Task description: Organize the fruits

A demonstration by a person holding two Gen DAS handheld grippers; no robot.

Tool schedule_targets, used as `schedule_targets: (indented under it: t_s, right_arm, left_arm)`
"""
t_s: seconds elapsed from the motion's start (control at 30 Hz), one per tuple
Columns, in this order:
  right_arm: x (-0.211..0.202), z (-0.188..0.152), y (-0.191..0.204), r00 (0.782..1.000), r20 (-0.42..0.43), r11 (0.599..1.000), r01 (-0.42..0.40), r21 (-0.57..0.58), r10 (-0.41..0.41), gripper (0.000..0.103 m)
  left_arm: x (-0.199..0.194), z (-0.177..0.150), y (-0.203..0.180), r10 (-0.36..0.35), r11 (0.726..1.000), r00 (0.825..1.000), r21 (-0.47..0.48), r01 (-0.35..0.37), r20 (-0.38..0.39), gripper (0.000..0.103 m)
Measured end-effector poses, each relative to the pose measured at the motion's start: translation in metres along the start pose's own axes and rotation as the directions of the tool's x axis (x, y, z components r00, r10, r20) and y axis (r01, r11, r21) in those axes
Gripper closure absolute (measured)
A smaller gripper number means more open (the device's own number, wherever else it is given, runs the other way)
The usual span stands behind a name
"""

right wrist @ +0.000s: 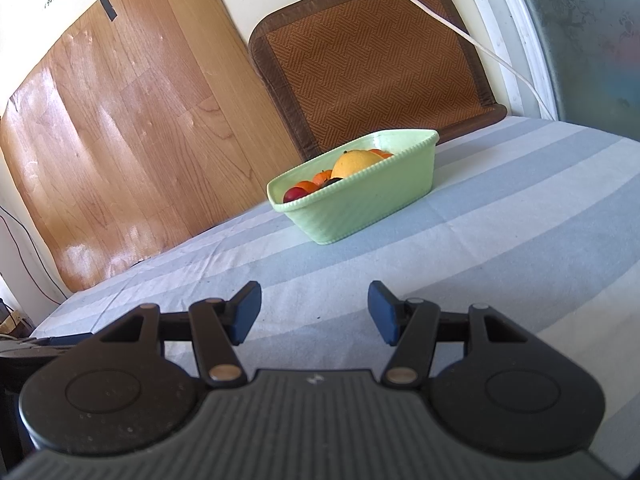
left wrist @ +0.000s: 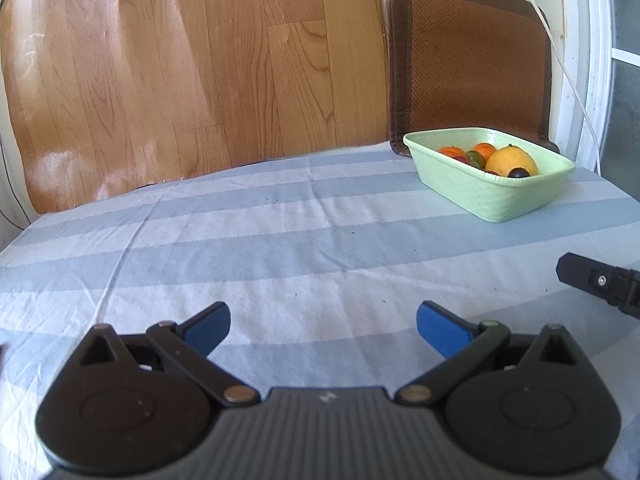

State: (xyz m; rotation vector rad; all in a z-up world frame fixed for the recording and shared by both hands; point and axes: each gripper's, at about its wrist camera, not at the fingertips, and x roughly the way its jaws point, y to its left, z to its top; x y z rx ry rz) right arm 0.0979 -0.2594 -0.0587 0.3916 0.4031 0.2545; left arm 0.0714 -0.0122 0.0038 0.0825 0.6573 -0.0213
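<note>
A pale green basket (left wrist: 486, 196) stands on the striped cloth at the far right, holding several fruits: a big yellow one (left wrist: 510, 160), small oranges (left wrist: 484, 149) and dark plums. In the right wrist view the same basket (right wrist: 360, 208) sits ahead, the yellow fruit (right wrist: 354, 163) and a red plum (right wrist: 294, 193) showing over its rim. My left gripper (left wrist: 323, 330) is open, nothing between its blue pads, well short of the basket. My right gripper (right wrist: 315, 310) is open and empty too, also short of the basket. A finger of the right gripper (left wrist: 592, 280) shows at the right edge.
A blue and white striped cloth (left wrist: 280, 240) covers the table. A wood-grain board (left wrist: 180, 80) and a brown woven mat (left wrist: 468, 68) lean against the wall behind. A white cable (right wrist: 440, 20) hangs across the mat. A window frame (right wrist: 532, 40) stands at the right.
</note>
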Motion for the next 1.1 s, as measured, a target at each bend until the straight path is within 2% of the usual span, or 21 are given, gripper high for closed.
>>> schedule_targets:
  t_s: [0.47, 0.8, 0.93, 1.1]
  right_arm:
    - [0.0, 0.0, 0.0, 1.0, -0.001, 1.0, 0.0, -0.001, 0.0, 0.041]
    - [0.0, 0.0, -0.001, 1.0, -0.001, 1.0, -0.001, -0.002, 0.001, 0.041]
    - [0.0, 0.0, -0.001, 1.0, -0.001, 1.0, -0.001, 0.0, 0.001, 0.041]
    - [0.0, 0.0, 0.0, 1.0, 0.0, 1.0, -0.001, -0.002, 0.001, 0.04]
  left_arm:
    - [0.001, 0.0, 0.002, -0.011, 1.0, 1.0, -0.01, 0.011, 0.002, 0.0]
    - [-0.011, 0.007, 0.006, 0.014, 1.0, 0.999, -0.029, -0.013, 0.052, 0.0]
    - [-0.013, 0.008, 0.005, -0.022, 0.999, 0.998, -0.029, 0.024, 0.052, 0.0]
    - [-0.011, 0.005, 0.001, -0.034, 0.999, 0.998, -0.018, 0.035, 0.043, 0.0]
